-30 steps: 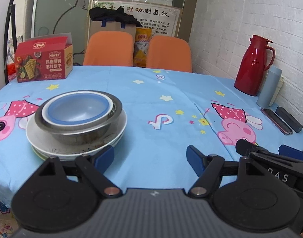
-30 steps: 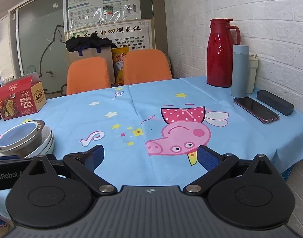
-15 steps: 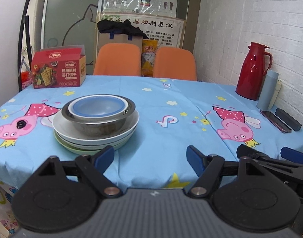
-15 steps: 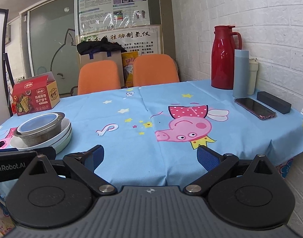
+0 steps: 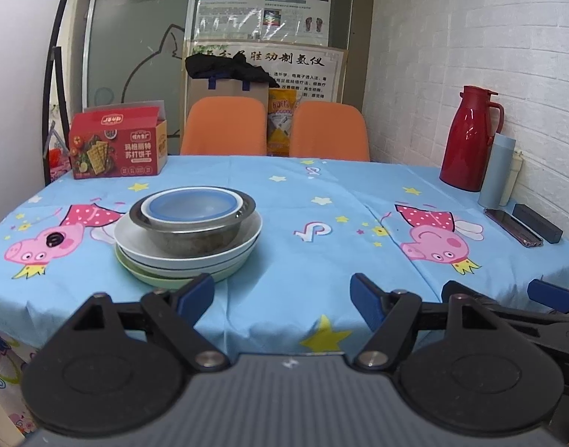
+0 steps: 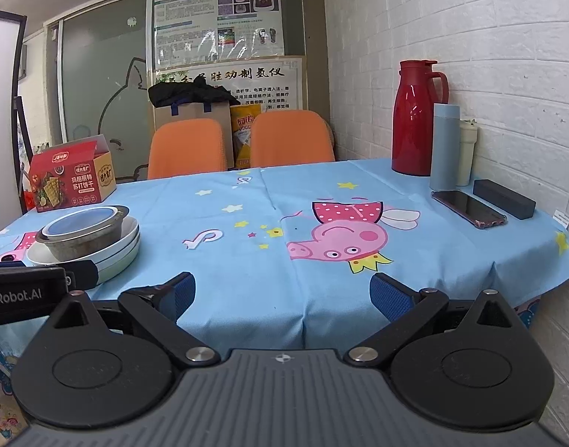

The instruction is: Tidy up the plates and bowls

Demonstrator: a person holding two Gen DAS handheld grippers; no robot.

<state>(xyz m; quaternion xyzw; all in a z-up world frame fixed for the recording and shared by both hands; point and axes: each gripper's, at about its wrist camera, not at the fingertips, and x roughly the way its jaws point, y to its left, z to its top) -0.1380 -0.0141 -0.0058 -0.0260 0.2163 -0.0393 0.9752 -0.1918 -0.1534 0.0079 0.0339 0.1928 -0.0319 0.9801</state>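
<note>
One stack of dishes stands on the table's front left: a blue-rimmed bowl (image 5: 191, 206) inside a steel bowl (image 5: 195, 236), on a white plate (image 5: 187, 257), on a pale green plate (image 5: 154, 279). The stack also shows in the right wrist view (image 6: 87, 238). My left gripper (image 5: 282, 294) is open and empty, held off the table's front edge, just right of the stack. My right gripper (image 6: 280, 294) is open and empty, further right, off the front edge.
A red cracker box (image 5: 116, 145) stands at the back left. A red thermos (image 6: 414, 119), a blue tumbler (image 6: 444, 145), a phone (image 6: 468, 208) and a black case (image 6: 504, 199) line the right side by the brick wall. Two orange chairs (image 5: 224, 126) stand behind the table.
Both grippers have pulled back from the table and risen, so the stack and table edge now sit further away. Both stay open and empty.
</note>
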